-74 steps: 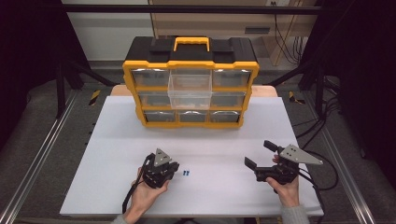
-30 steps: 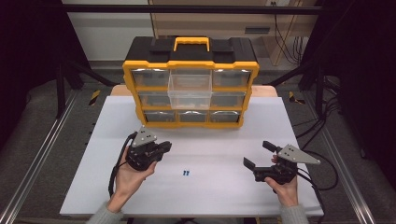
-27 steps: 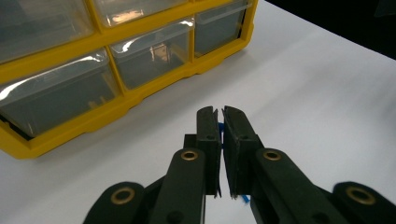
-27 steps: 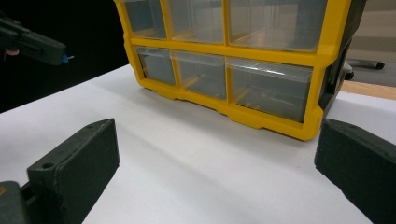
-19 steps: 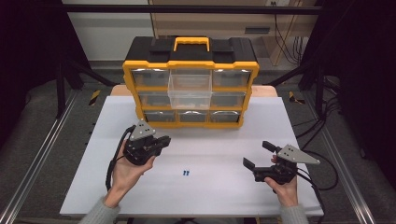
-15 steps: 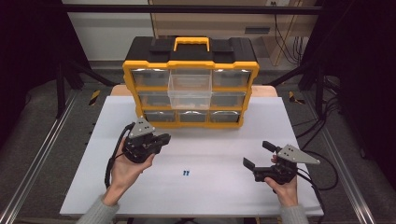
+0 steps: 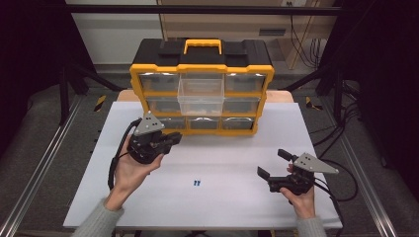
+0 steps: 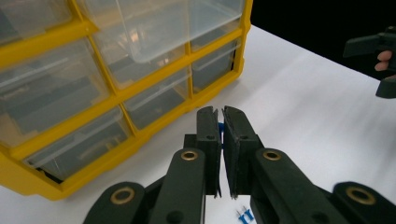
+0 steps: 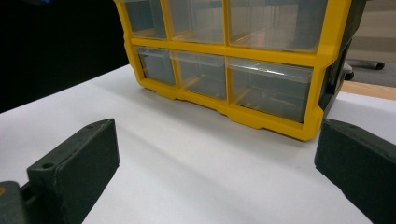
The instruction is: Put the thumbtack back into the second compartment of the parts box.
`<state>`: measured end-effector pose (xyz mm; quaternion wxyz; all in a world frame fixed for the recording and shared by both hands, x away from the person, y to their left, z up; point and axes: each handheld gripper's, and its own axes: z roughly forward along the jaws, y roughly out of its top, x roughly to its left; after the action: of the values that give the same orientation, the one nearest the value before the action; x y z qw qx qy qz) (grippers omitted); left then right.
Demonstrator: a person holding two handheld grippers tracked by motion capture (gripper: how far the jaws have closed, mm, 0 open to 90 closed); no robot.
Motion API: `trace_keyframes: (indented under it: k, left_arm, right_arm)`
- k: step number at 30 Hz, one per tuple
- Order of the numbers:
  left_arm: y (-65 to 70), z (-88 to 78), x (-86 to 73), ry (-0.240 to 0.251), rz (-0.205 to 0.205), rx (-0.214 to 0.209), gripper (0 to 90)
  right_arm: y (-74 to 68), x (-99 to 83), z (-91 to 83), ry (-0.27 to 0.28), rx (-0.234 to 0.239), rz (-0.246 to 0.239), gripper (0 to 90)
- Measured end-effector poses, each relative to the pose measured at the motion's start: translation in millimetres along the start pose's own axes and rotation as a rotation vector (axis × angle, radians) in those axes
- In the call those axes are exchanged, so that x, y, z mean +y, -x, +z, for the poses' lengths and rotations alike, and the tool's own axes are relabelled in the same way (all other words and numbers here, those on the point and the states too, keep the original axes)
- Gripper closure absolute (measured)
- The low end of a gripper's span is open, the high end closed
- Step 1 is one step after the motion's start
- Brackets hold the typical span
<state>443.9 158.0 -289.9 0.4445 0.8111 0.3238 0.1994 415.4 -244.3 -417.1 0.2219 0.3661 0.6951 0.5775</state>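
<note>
The left claw (image 8: 221, 122) pinches a small blue piece (image 8: 221, 132) between nearly closed jaws, so thin a grip that it could slip out on the way to the pulled-out clear drawer (image 7: 201, 92) of the yellow organizer (image 7: 201, 94) at the table's far edge. More blue pieces (image 7: 196, 183) lie mid-table toward the near edge. The left hand (image 7: 129, 170) is raised, aiming that claw at the organizer's lower drawers, while the right claw (image 7: 272, 164) rests low near the near right corner, jaws wide and empty.

No readable text, label, brand or number appears anywhere: the yellow organiser (image 7: 201, 89) carries no legible marking, and the grippers and white table (image 7: 237, 163) bear no writing that can be made out.
</note>
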Motion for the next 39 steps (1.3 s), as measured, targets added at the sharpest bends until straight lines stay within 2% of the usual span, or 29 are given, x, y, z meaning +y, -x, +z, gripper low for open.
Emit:
trace_keyframes:
  k: [10, 15, 24, 39]
  left_arm:
    - [0.1, -10.9, 22.4, 0.008, 0.030, 0.000, 84.9]
    - [0.4, -13.5, 30.8, 0.020, 0.024, -0.002, 84.9]
    - [-0.7, -20.0, 45.7, 0.021, 0.050, 0.000, 84.9]
    - [-1.1, -27.4, 69.4, 0.053, 0.055, 0.016, 84.9]
  right_arm:
    - [0.0, -0.1, 0.1, -0.001, 0.001, 0.000, 0.5]
    - [0.5, 0.0, -0.1, 0.002, 0.001, -0.006, 0.5]
    - [0.3, 0.0, 0.1, 0.002, 0.000, -0.004, 0.5]
    - [0.0, 0.0, 0.2, -0.001, 0.001, 0.001, 0.5]
